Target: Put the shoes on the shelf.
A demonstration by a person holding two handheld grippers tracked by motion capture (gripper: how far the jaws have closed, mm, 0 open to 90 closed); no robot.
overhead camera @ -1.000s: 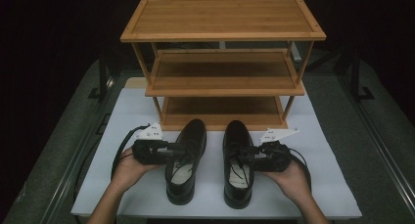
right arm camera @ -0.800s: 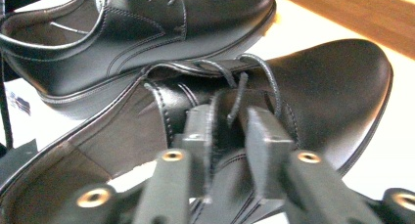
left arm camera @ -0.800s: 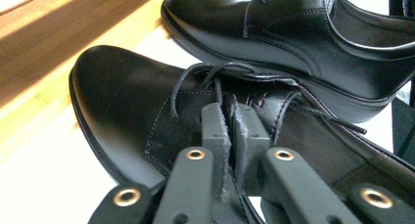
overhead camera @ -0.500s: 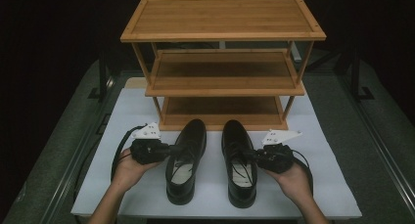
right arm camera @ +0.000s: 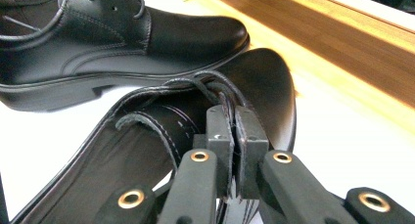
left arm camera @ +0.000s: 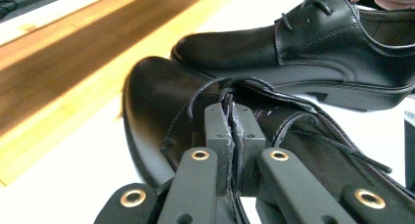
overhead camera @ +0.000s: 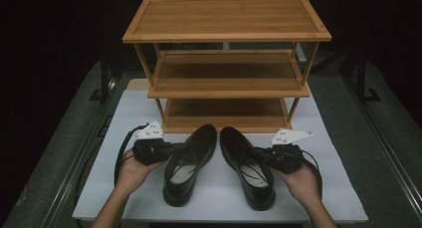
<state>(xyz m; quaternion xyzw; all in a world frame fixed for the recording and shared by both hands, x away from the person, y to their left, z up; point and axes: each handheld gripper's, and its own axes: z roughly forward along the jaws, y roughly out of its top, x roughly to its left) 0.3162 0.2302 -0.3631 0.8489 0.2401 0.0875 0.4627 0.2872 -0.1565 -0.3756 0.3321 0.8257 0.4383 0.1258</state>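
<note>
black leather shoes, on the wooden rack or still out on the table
Out: both black leather shoes stand on the white mat before the three-tier wooden rack.

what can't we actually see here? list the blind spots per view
- Left gripper, high view: fingers too small and dark against the left shoe; the left gripper view shows them shut on its side edge.
- Right gripper, high view: same, fingers lost against the right shoe.
- Left shoe's heel, left gripper view: cut off by the bottom edge, behind the fingers.
- Rack bottom shelf, high view: back part shaded by the middle shelf.
</note>
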